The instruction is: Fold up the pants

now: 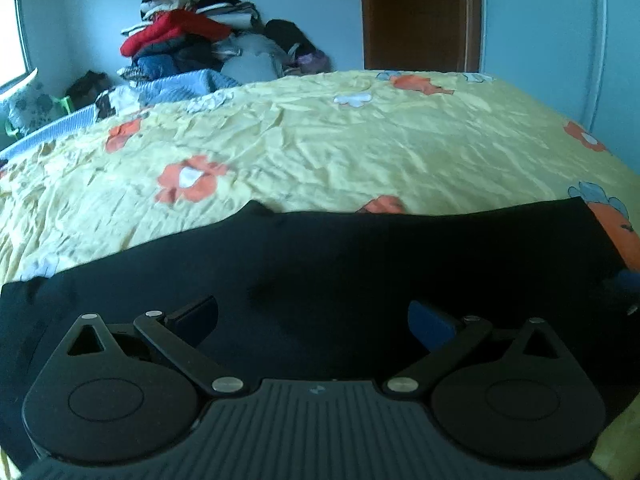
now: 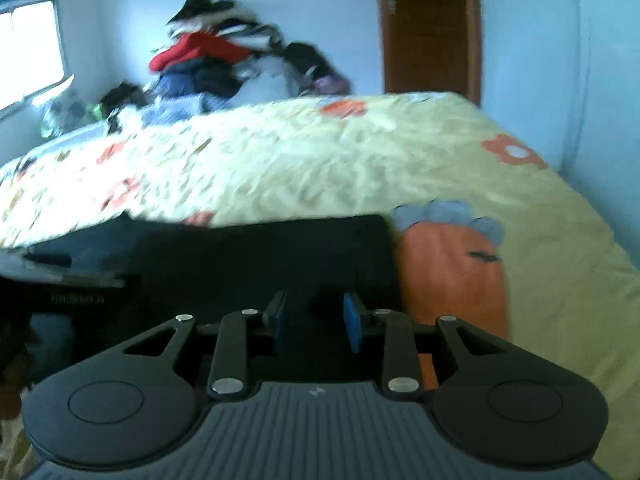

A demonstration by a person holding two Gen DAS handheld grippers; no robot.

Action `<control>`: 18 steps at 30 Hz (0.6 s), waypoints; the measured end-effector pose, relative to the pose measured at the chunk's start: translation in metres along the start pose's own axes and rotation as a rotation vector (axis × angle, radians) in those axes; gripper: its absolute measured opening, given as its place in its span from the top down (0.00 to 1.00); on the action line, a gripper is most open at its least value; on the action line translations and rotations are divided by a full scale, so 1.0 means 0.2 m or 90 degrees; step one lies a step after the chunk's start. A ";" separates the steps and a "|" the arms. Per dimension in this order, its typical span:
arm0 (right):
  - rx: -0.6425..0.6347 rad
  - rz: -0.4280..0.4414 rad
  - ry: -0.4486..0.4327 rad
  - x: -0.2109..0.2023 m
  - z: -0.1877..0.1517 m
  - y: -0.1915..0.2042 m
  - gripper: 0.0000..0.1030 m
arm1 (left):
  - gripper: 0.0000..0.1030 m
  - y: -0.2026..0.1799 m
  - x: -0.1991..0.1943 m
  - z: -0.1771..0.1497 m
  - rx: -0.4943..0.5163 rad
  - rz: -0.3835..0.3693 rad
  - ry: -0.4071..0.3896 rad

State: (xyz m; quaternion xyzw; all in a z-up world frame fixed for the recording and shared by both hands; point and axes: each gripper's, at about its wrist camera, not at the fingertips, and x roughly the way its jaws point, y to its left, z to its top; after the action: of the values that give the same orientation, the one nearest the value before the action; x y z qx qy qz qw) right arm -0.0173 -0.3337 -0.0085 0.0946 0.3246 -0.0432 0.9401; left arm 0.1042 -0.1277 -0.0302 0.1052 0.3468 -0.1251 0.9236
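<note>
Across the yellow flowered bed (image 1: 320, 148), dark pants (image 1: 320, 264) lie flat beneath the wide-spread left hand-held gripper (image 1: 313, 322) and the narrower, empty right hand-held gripper (image 2: 315, 320).

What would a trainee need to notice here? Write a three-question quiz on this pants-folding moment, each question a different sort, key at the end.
1. True or false: the left gripper has its jaws spread wide above the black fabric pants.
2. Multiple choice: the pants lie on (A) a bare wooden floor, (B) a wrinkled yellow bedsheet with orange flowers, (C) a grey sofa.
3. Fill in: behind the bed, beside the brown wooden door, clothes sit in a ____.

Key
1. True; it grips nothing.
2. B
3. Pile: the heap of mixed clothes. The right gripper, jaws narrower, is also over the pants and open.
</note>
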 end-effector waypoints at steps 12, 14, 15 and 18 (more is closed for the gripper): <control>-0.047 0.043 -0.011 -0.06 -0.01 0.34 0.70 | 0.01 0.34 -0.12 -0.12 -0.047 0.045 0.000; -0.074 0.061 0.008 -0.02 -0.03 0.43 0.70 | 0.01 0.40 -0.15 -0.14 -0.050 0.057 -0.003; -0.087 0.062 0.023 0.01 -0.04 0.46 0.70 | 0.01 0.42 -0.16 -0.14 -0.051 0.061 -0.003; -0.116 0.043 0.037 0.08 -0.08 0.52 0.64 | 0.01 0.52 -0.19 -0.17 -0.059 0.080 -0.003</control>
State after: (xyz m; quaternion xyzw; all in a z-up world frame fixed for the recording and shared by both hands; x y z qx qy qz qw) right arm 0.0007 -0.2298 -0.0146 0.0210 0.3512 0.0206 0.9358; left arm 0.0862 -0.0142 -0.0183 0.0837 0.3432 -0.0511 0.9341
